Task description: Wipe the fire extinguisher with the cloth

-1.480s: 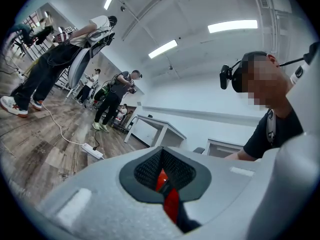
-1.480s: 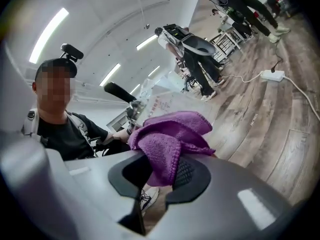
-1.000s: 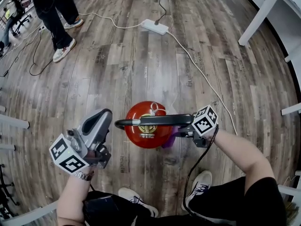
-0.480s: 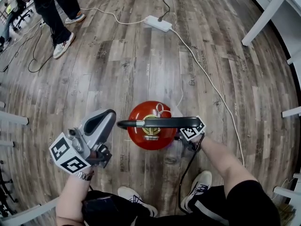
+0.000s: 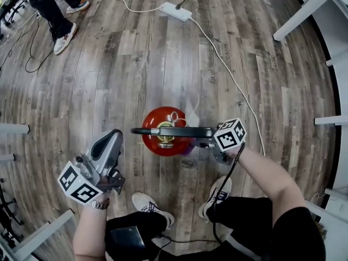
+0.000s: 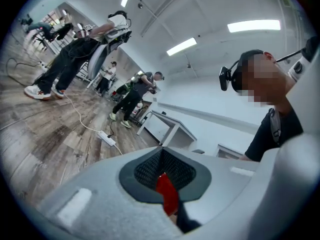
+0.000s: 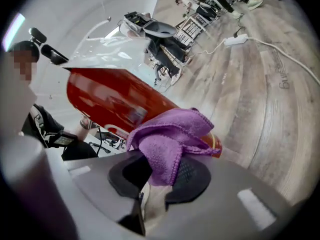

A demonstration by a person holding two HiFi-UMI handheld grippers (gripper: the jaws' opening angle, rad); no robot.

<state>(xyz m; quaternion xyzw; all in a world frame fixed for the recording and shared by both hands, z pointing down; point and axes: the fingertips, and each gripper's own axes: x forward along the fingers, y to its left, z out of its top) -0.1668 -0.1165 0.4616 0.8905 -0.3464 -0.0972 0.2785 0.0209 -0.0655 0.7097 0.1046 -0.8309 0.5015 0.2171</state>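
Note:
The red fire extinguisher stands upright on the wood floor, seen from above, with its black handle lying across the top. My right gripper is at its right side, shut on a purple cloth. The cloth lies bunched against the red cylinder wall, and only a purple edge peeks out in the head view. My left gripper hovers to the extinguisher's left, apart from it, jaws together and holding nothing. In the left gripper view, a red sliver of the extinguisher shows past the pads.
A white power strip lies on the floor at the back, and its cable runs past the extinguisher's right. A person's legs stand at the upper left. White table legs line the right side. My shoes are just below the extinguisher.
My right gripper dipped low beside the extinguisher, then rose again with the cloth. My left gripper drew a little away from the extinguisher, toward the lower left.

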